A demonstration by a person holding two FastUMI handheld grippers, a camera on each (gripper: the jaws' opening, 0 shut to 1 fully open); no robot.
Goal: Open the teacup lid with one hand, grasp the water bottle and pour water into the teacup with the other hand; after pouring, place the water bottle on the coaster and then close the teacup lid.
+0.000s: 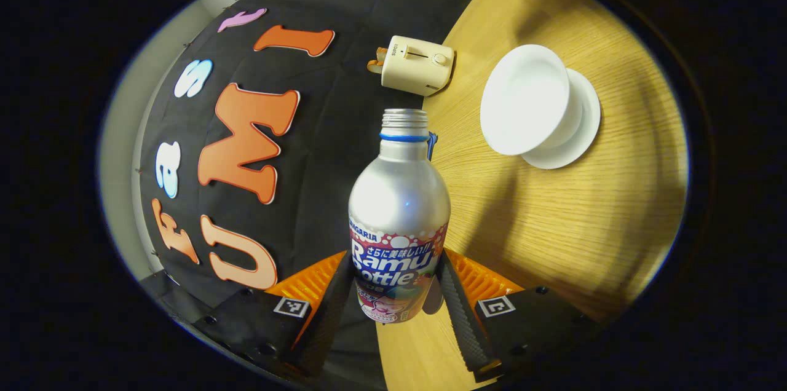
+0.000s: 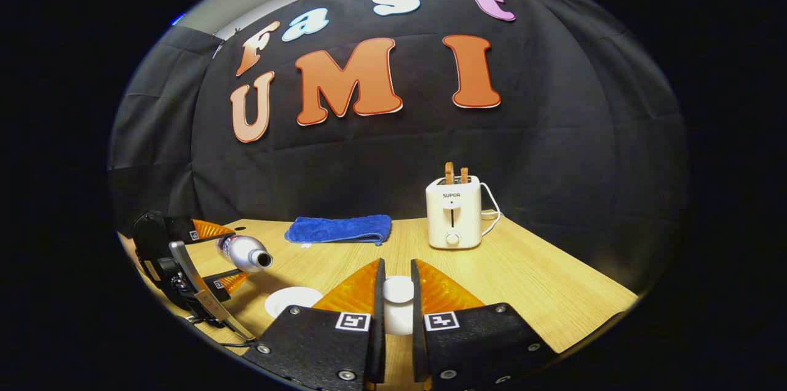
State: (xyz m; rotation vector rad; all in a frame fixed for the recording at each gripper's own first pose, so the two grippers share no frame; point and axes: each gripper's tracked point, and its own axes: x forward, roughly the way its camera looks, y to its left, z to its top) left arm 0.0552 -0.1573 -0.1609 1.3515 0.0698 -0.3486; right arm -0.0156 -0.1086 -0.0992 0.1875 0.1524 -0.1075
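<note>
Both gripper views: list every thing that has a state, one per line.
water bottle: uncapped, tilted toward the teacup, gripped by the left gripper
teacup: uncovered, on its saucer
lid: off the cup, between the right gripper fingers
toaster: two slices up
blue towel: folded, flat

Water bottle (image 1: 398, 219) label read "SANGARIA" and "Ramu bottle"; toaster (image 2: 454, 213), toward the tabletop's back edge, bore "SUPOR".

Cloth-walled booth: wooden table (image 2: 522, 274), toaster (image 2: 454, 213).
</note>
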